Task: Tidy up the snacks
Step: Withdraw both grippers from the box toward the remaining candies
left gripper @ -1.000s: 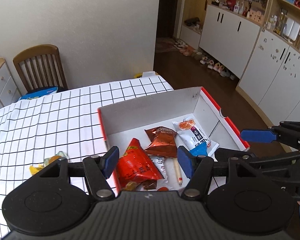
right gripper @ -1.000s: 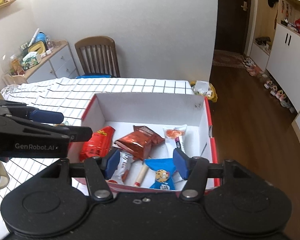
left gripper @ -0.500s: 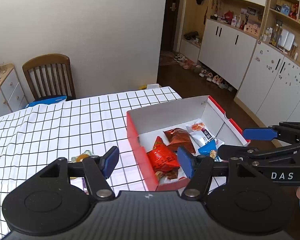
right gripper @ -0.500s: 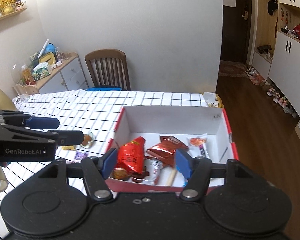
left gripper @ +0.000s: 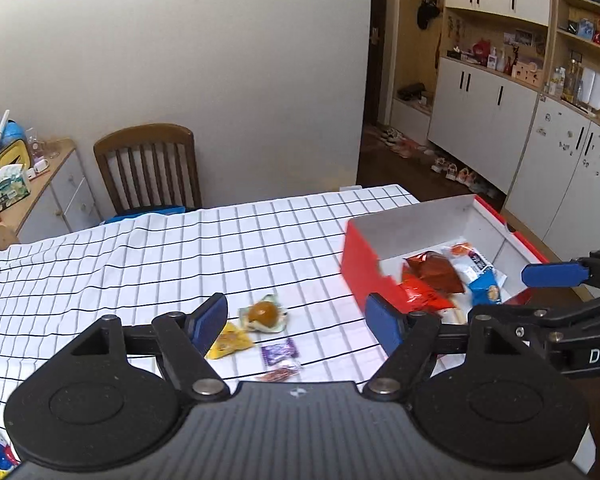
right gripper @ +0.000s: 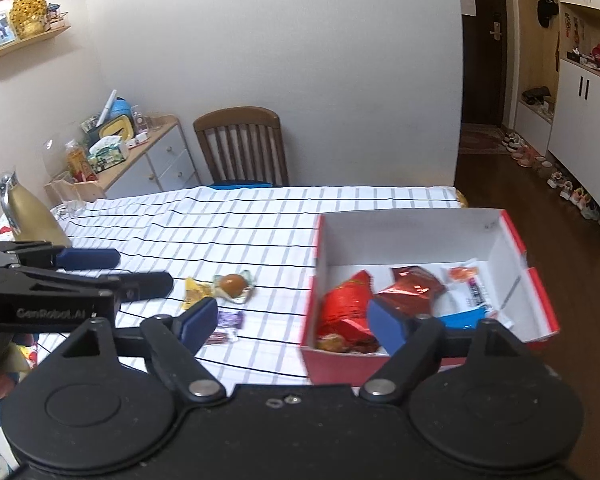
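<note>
A red box with white inside [left gripper: 360, 254] [right gripper: 412, 236] stands on the checked tablecloth at the right and holds several snack packets, among them a red bag [right gripper: 346, 308] and a brown one [left gripper: 434, 270]. Loose snacks lie left of it: a wrapped round brown pastry [left gripper: 264, 313] [right gripper: 233, 283], a yellow packet [left gripper: 230, 342] [right gripper: 196, 290], a purple candy [left gripper: 280, 352] [right gripper: 231, 319] and a small reddish packet [left gripper: 280, 374]. My left gripper [left gripper: 296, 320] is open and empty above the loose snacks. My right gripper [right gripper: 292, 322] is open and empty near the box's left front corner.
A wooden chair [left gripper: 148, 168] stands at the table's far side. A sideboard with clutter [right gripper: 112, 152] is at the left, with a gold flask [right gripper: 24, 216] on the table's left edge. White cabinets [left gripper: 540, 148] line the right wall.
Both grippers have pulled back and swung left from over the box. The loose snacks on the cloth have come into view and the box now sits to the right.
</note>
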### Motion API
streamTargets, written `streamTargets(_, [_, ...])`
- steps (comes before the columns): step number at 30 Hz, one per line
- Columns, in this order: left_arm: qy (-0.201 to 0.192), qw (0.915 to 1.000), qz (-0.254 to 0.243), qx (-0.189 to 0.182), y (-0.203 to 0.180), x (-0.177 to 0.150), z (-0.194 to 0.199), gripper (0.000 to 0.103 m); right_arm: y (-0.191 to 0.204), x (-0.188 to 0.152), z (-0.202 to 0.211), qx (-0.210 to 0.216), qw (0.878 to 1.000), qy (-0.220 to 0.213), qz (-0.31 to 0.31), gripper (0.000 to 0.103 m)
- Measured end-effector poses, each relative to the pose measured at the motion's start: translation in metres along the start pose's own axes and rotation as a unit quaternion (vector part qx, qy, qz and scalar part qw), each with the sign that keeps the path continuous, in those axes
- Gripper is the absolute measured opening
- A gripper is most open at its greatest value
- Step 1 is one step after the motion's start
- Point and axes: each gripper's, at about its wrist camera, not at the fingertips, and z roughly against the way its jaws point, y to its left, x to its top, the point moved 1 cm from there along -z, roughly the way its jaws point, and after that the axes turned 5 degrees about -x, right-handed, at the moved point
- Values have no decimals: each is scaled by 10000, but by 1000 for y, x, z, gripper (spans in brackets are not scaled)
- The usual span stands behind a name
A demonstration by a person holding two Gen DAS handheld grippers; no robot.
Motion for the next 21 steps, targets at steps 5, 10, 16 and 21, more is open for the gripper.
streamTargets(5, [-61, 9999, 85, 21, 32, -10, 5, 82, 29, -6, -10, 77, 10000, 12, -1, 90])
streamTargets(10, [-145, 9995, 254, -85, 61, -22, 6, 84, 54, -15, -17, 103, 9999, -76, -26, 103])
streamTargets(16, [31, 9987, 506, -32, 90, -35, -8, 84, 79, -26, -35, 30, 10000, 46, -42, 103])
streamTargets(21, [295, 9959, 852, 59, 119, -40, -33, 84, 93, -36, -55, -95, 9995, 281, -142, 103])
